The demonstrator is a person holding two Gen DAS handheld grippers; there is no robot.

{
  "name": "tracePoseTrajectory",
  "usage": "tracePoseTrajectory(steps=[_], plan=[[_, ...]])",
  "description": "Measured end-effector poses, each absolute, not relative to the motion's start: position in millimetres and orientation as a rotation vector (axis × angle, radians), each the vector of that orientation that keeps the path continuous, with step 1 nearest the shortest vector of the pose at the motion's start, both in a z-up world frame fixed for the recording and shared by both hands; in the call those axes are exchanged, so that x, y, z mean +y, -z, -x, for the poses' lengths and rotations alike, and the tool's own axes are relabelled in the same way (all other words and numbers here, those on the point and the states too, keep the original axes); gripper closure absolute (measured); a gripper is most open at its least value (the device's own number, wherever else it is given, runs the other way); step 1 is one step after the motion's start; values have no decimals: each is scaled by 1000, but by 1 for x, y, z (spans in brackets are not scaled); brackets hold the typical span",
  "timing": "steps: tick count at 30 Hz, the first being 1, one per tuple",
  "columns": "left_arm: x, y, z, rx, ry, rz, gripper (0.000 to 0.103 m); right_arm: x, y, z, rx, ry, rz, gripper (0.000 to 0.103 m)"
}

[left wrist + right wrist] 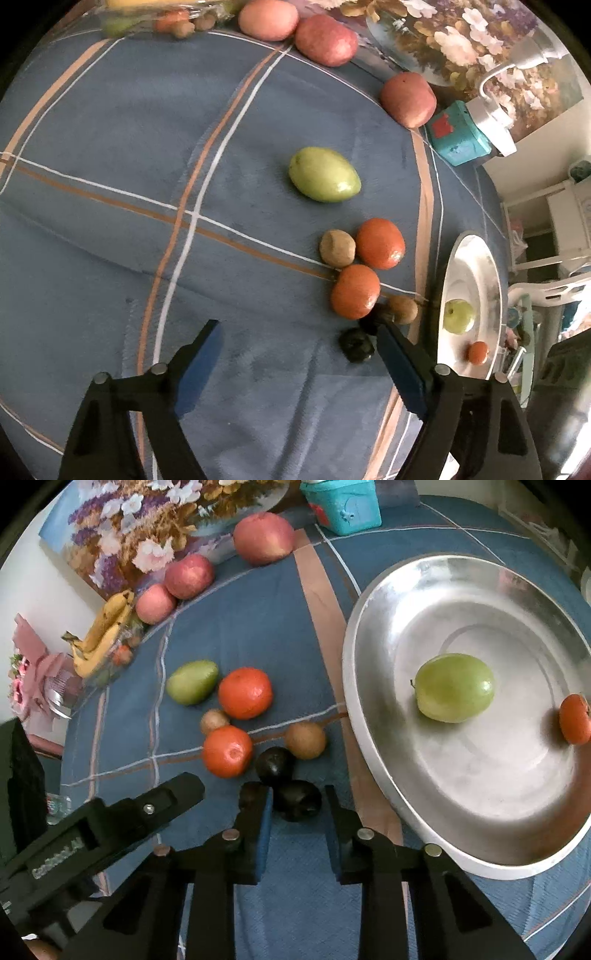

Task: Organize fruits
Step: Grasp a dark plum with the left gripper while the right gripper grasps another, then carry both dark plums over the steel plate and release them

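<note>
A silver plate (373, 686) holds a green fruit (454, 687) and a small orange (574, 719). On the blue cloth lie a green mango (324, 174), two oranges (380, 243) (355, 291), two kiwis (337, 248) (402, 309) and two dark plums (275, 765) (297, 799). My right gripper (297, 805) is open, its fingers on either side of the nearer plum. My left gripper (297, 332) is open and empty above the cloth, left of the plums; it also shows in the right wrist view (177, 794).
Three red apples (267, 19) (325, 40) (408, 99) lie along the far edge. A teal box (458, 133), a flower painting (147, 528) and bananas in a glass bowl (103, 635) stand behind. The plate (491, 266) sits near the table's edge.
</note>
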State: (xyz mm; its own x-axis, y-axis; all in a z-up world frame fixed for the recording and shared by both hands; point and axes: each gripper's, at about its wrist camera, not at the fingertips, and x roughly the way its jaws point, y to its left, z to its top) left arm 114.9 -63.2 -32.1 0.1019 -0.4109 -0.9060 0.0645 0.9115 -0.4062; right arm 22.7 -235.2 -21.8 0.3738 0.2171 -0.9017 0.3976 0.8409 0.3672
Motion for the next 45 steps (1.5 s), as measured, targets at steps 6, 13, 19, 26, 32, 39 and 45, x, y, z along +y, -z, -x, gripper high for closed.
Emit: tracePoseTrajectory(steps=[6, 13, 19, 26, 32, 39, 45], plan=[[-67, 37, -116, 1443, 382, 334, 29, -236, 7, -22, 1161, 114, -587, 76], [-89, 35, -110, 1434, 473, 272, 52, -258, -17, -9, 1079, 198, -565, 76], [-122, 39, -99, 1434, 534, 157, 58, -265, -15, -9, 1075, 208, -587, 76], [-135, 39, -95, 1393, 527, 62, 72, -266, -15, -8, 1077, 201, -588, 76], [-122, 35, -99, 1396, 504, 107, 79, -267, -15, -6, 1077, 201, -597, 76], [-85, 17, -110, 1339, 414, 194, 79, -279, -19, -2, 1058, 235, -617, 76], [-90, -8, -110, 1243, 455, 161, 79, -304, -24, 15, 1034, 384, -590, 76]])
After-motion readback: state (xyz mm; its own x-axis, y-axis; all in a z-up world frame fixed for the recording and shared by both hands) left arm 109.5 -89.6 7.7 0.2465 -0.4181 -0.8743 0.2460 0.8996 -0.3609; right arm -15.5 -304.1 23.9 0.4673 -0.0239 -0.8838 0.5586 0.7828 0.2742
